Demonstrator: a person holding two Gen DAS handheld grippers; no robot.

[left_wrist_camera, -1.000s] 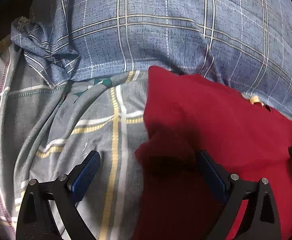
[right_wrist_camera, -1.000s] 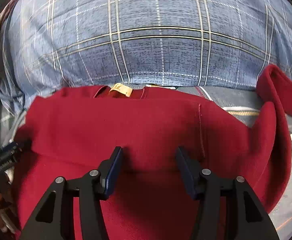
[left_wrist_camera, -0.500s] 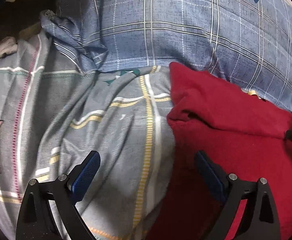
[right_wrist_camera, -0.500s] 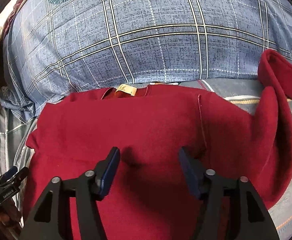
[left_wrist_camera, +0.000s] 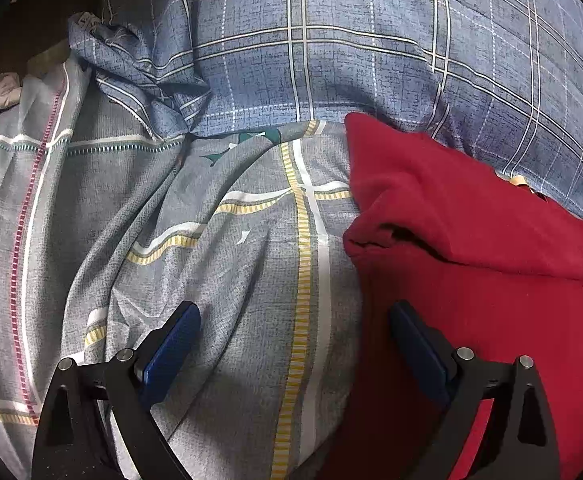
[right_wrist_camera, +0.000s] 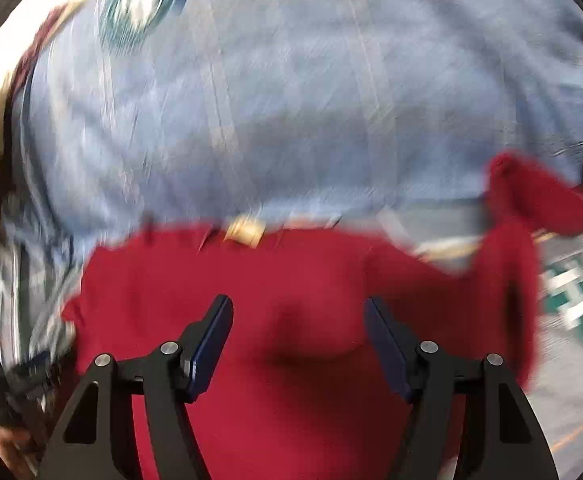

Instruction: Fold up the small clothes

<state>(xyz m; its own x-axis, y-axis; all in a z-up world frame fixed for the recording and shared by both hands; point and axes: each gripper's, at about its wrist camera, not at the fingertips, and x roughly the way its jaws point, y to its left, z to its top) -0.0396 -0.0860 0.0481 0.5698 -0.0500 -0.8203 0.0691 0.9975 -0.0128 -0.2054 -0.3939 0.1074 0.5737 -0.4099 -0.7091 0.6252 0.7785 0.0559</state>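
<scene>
Your left tool (left_wrist_camera: 293,330) is spread wide with nothing between its pads, poised over the grey striped sheet (left_wrist_camera: 219,248) just beside the left edge of the red top (left_wrist_camera: 471,280). Your right tool (right_wrist_camera: 298,322) is opening above the middle of the top (right_wrist_camera: 291,280), pads clear of the cloth. The top lies on the bed, its collar tag (right_wrist_camera: 245,230) against a blue plaid pillow (right_wrist_camera: 311,100), one sleeve (right_wrist_camera: 531,200) curled up at the right.

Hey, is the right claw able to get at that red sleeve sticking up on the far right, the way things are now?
Probably yes. The right claw is empty, jaws opening above the red fleece top. The upturned red sleeve lies uncovered to its right, with nothing between them, though the view is blurred.
</scene>
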